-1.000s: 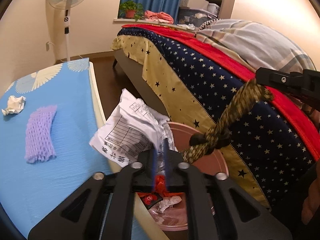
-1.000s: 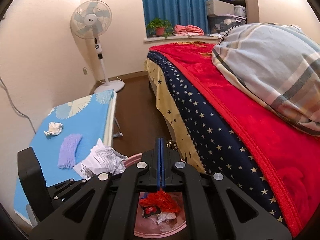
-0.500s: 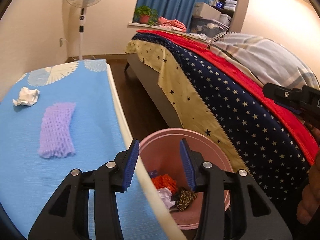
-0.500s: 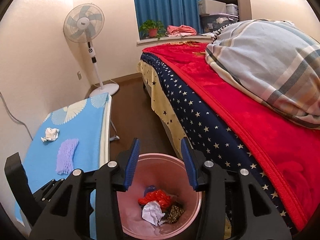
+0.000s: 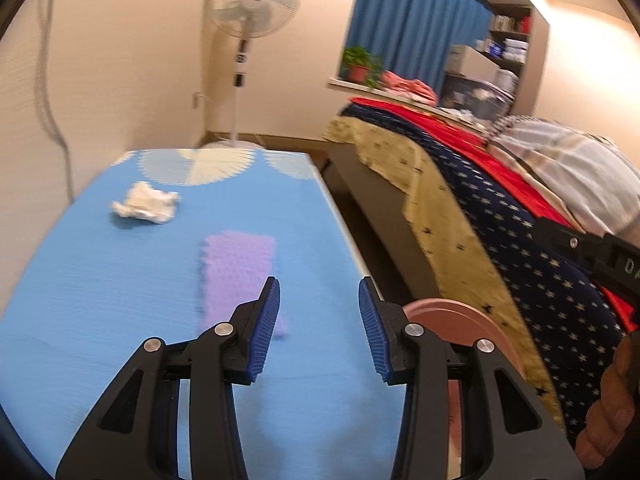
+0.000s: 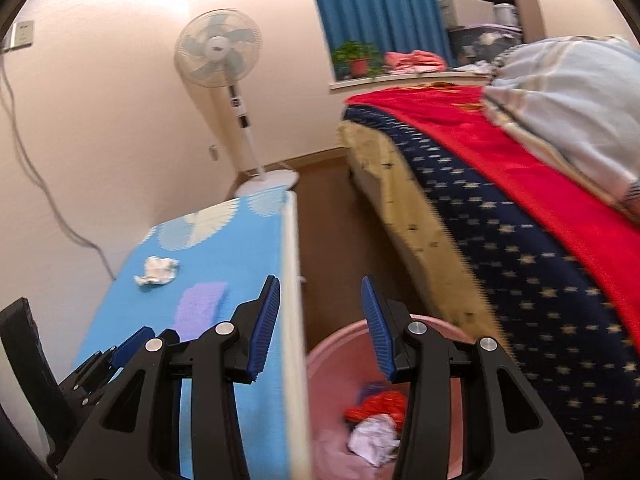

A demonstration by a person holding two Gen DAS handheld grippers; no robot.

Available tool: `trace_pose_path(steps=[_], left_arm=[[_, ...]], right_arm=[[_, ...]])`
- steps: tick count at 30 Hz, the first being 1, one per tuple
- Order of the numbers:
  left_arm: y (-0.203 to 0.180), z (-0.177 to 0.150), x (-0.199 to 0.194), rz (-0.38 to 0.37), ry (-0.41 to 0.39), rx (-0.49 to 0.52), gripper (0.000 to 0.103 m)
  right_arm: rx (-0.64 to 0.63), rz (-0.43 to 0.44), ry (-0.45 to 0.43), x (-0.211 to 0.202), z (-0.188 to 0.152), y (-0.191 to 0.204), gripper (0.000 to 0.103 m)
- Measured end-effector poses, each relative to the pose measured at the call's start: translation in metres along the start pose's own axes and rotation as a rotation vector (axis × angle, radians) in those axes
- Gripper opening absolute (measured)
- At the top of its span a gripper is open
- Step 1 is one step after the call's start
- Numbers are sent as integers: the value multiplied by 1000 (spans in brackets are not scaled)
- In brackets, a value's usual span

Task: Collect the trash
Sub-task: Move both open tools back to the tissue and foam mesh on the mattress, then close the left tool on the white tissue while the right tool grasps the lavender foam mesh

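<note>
A purple foam net (image 5: 239, 264) and a crumpled white tissue (image 5: 144, 204) lie on the blue table (image 5: 100, 320). My left gripper (image 5: 319, 322) is open and empty over the table, just right of the net. The pink bin (image 6: 344, 368) stands on the floor between table and bed, holding red, white and dark trash (image 6: 376, 424). My right gripper (image 6: 321, 324) is open and empty above the bin and the table's edge. The net (image 6: 200, 306) and tissue (image 6: 158, 270) also show in the right wrist view; the bin's rim (image 5: 460, 320) shows in the left.
A bed (image 5: 500, 216) with a starred blanket and red cover fills the right. A standing fan (image 5: 250, 20) is against the far wall. A strip of brown floor (image 6: 324, 216) runs between table and bed. A cable (image 6: 40, 184) hangs on the left wall.
Both grippers opened and dropped the paper and the cord into the bin. Then the left gripper swung left over the table towards the purple net; the right gripper shifted left too.
</note>
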State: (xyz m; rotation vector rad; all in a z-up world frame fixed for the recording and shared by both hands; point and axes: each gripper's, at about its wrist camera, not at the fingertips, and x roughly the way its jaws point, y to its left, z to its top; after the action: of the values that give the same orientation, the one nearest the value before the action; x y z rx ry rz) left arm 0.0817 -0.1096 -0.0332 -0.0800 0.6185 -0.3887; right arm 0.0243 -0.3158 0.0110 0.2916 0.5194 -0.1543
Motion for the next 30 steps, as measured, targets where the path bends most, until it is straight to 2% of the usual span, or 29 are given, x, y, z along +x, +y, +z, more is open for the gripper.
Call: trace_pose_path(steps=[7,15,24,30], left_arm=[[66,11,12,125,-4,-69,40],[126,27,38,222,3,-120,40],[183,51,86,264,10,-196,40],[220,62,113,275,28,-301,40]], right_arm=[[-15,98,39,43,-11,41,42],[-44,180,126,102,-33,81,41],[-41,209,259,159,-54,102,44],[-81,210,318,172,-65,112,44]])
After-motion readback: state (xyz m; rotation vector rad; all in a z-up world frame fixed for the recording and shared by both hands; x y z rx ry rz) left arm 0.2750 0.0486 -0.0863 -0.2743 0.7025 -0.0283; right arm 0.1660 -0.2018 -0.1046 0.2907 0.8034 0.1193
